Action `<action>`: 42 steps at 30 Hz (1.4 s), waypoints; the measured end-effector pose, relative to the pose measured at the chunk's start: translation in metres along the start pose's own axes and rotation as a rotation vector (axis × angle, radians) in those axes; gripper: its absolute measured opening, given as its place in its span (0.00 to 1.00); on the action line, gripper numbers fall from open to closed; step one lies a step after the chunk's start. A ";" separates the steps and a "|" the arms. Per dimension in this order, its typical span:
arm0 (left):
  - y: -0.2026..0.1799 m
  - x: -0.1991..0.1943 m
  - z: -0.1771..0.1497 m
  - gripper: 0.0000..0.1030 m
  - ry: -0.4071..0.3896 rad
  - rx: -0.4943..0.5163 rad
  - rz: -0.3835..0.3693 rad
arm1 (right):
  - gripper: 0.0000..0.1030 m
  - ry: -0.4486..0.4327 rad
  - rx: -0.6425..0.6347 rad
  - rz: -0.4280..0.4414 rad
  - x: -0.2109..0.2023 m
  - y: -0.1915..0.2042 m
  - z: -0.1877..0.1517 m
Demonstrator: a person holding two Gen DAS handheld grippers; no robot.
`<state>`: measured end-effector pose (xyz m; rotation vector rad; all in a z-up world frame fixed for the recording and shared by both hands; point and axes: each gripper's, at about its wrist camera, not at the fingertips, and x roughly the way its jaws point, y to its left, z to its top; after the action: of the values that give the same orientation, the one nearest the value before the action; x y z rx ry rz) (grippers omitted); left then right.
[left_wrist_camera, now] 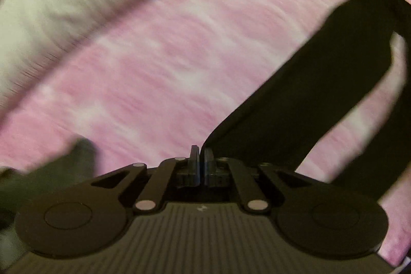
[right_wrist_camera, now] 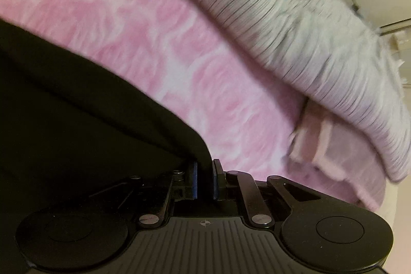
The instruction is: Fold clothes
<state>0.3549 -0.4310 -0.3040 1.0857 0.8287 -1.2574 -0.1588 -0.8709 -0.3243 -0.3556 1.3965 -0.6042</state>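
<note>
Left wrist view: both grippers steeply down-tilted over the pink sheet (left_wrist_camera: 159, 63), left gripper (left_wrist_camera: 201, 158) and right gripper (right_wrist_camera: 205, 179) each clamped on the black garment (left_wrist_camera: 321, 94) (blurred).

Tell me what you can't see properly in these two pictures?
- Black garment: left wrist view, its shape runs off the right edge; motion blur.
- Black garment, right wrist view: spills past the left edge.
- Pale folded thing on the pink bedcover: too blurred to identify.

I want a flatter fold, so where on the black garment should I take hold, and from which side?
Grip the black garment at its edge corners, coming from above. Both the left gripper and right gripper already pinch its thin hem there, and the cloth hangs taut over the pink bedding.
</note>
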 end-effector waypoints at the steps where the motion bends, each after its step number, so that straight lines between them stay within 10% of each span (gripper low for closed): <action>1: 0.009 0.005 0.009 0.02 0.000 -0.004 0.039 | 0.06 0.000 0.010 -0.018 0.003 -0.002 0.007; 7: 0.013 0.063 0.027 0.14 0.131 -0.021 0.209 | 0.00 0.016 0.115 -0.095 0.025 -0.012 0.037; 10: -0.003 0.053 0.009 0.42 0.099 -0.018 0.256 | 0.01 -0.028 0.069 -0.064 0.015 0.008 0.030; 12: -0.016 0.051 -0.005 0.44 0.082 0.031 0.267 | 0.06 -0.044 0.044 -0.033 0.005 0.025 0.021; 19: -0.091 0.071 -0.060 0.53 0.109 0.536 0.357 | 0.30 -0.147 0.152 0.198 -0.066 0.116 -0.004; 23: -0.100 0.095 -0.068 0.42 0.110 0.660 0.384 | 0.38 -0.209 0.107 0.317 -0.103 0.187 0.003; 25: -0.098 0.097 -0.065 0.01 0.123 0.640 0.366 | 0.39 -0.245 0.010 0.349 -0.118 0.226 0.008; 42: -0.099 0.064 -0.122 0.08 0.172 0.519 0.297 | 0.42 -0.201 -0.125 0.555 -0.140 0.326 0.050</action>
<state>0.2773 -0.3329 -0.4188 1.6853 0.4453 -1.1612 -0.0578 -0.5338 -0.3893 -0.1106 1.2658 -0.0245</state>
